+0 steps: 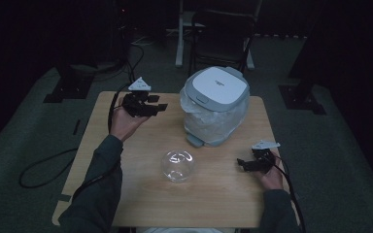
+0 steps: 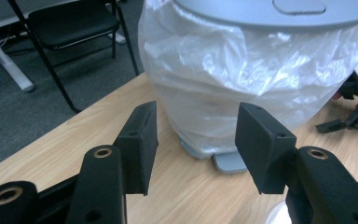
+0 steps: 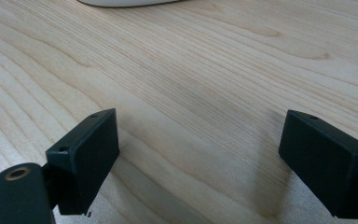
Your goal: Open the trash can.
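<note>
- The left gripper (image 1: 156, 103) is held above the far left part of the wooden table (image 1: 223, 194), just left of the bin; its jaws are spread with nothing between them.
- In the left gripper view, the left gripper (image 2: 196, 140) points at the lower half of the bin, and the gap between its jaws frames the bag-covered wall and the foot pedal (image 2: 230, 162) at the bin's base.
- The pedal bin (image 1: 216, 107) stands at the far middle of the table, its white and grey lid (image 1: 217, 86) closed; a clear plastic bag (image 2: 242, 70) is folded over its rim and hangs down the outside.
- A small dark mark sits on the lid's white panel, probably a brand name, but it is too small to read.
- The right gripper (image 1: 245, 164) sits low at the near right edge of the table, well apart from the bin, jaws spread and empty.
- In the right gripper view, the right gripper (image 3: 198, 158) looks along bare wood grain, close to the table top.
- A clear glass bowl (image 1: 177, 165) stands at the near middle of the table, between the two grippers and in front of the bin, touching neither.
- No other writing or label can be read anywhere.
</note>
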`<state>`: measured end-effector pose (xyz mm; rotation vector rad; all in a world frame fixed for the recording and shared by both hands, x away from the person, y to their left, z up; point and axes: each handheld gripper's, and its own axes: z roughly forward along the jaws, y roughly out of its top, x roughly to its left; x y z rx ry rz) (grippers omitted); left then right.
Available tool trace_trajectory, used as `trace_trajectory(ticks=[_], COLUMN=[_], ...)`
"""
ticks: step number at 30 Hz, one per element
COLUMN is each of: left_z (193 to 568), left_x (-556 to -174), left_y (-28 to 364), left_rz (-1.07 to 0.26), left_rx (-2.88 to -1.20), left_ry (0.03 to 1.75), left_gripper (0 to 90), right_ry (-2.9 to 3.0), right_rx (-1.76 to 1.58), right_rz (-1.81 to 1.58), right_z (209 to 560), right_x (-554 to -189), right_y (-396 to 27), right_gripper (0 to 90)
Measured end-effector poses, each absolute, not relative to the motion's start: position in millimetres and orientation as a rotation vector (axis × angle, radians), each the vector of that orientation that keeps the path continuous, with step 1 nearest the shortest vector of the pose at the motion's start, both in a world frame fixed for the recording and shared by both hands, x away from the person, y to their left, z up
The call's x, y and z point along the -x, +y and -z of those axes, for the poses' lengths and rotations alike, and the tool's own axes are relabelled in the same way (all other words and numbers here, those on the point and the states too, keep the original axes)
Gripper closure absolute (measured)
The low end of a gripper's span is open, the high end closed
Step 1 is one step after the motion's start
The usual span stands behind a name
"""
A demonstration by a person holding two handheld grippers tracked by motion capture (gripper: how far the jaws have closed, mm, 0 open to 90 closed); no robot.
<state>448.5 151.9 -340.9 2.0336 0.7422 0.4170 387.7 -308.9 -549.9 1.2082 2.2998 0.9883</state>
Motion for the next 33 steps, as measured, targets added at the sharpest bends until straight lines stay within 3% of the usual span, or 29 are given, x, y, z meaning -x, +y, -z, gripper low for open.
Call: trace_trajectory(ticks=[33], left_z=[312], left_x=[-460], left_y=[114], left_rz=[-0.338], left_rx=[-2.026], left_ry=[0.642], left_gripper=[55.1], right_ry=[2.303], right_rx=[-1.205], right_rz=[-0.989], right_z=[550], right_x=[-388], right_y=[-309], right_gripper=[11.3])
